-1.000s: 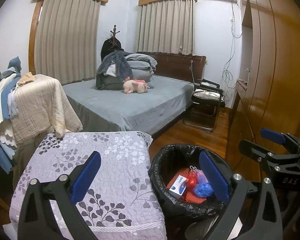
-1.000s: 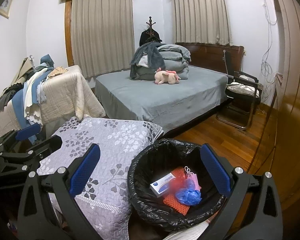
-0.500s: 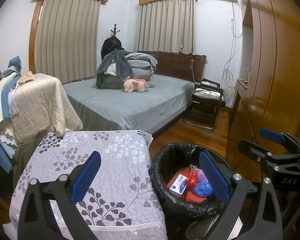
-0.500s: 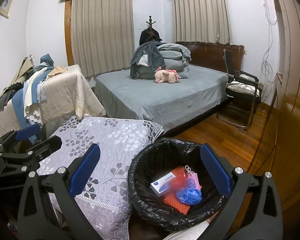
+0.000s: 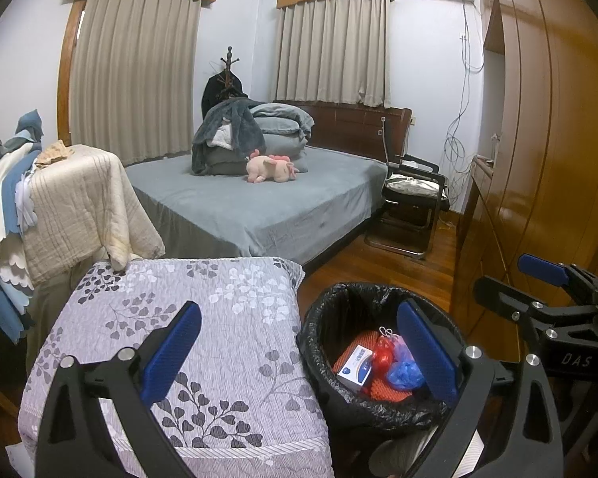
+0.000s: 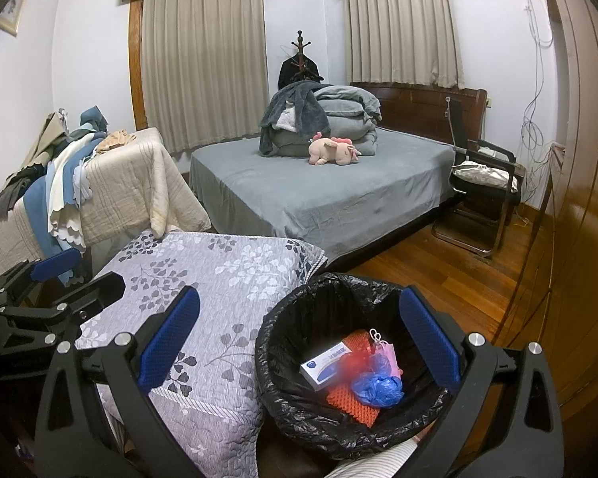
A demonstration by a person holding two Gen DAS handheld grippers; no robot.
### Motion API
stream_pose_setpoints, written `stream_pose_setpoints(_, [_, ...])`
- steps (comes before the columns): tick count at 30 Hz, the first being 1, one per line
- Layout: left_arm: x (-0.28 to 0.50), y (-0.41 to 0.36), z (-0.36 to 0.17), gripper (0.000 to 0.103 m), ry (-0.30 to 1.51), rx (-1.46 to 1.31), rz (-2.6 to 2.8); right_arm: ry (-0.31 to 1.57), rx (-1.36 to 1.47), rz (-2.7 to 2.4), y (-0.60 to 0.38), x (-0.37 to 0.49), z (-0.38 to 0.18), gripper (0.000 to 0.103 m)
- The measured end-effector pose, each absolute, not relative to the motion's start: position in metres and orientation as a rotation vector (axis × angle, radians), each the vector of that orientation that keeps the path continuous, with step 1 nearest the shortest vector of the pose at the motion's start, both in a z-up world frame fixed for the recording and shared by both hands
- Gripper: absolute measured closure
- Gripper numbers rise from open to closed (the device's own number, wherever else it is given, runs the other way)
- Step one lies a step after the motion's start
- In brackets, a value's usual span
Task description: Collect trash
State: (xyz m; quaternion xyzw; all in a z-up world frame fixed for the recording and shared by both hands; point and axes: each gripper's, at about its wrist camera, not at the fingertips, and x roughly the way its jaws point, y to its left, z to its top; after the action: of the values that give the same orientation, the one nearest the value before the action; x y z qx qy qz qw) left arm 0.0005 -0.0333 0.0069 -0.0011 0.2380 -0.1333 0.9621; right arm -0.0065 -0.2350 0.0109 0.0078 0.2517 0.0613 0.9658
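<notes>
A round bin with a black liner [image 5: 331,318] [image 6: 299,310] stands on the wood floor by a quilt-covered surface. Inside lie a white and blue box [image 5: 355,366] [image 6: 327,362], a crumpled blue bag [image 5: 404,372] [image 6: 376,388], a red bag [image 5: 382,352], an orange mesh piece [image 6: 349,402] and a pink item [image 6: 390,354]. My left gripper [image 5: 299,352] is open and empty, above the quilt edge and bin. My right gripper [image 6: 299,350] is open and empty, above the bin. Each gripper shows in the other's view: the right [image 5: 546,275], the left [image 6: 56,265].
A grey floral quilt [image 5: 187,318] [image 6: 211,279] covers the surface left of the bin. Behind it stand a grey bed [image 5: 251,199] with a pink plush toy [image 5: 271,167], a draped laundry pile [image 5: 71,199], a black chair [image 5: 414,199] and a wooden wardrobe [image 5: 538,159].
</notes>
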Motion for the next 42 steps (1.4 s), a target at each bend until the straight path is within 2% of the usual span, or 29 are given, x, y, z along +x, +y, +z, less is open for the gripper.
stream_pose_setpoints(42, [0.0005, -0.0336, 0.0074, 0.006, 0.488, -0.006, -0.272, 0.515, 0.016, 0.125, -0.2352, -0.0045, 0.0118, 0.005])
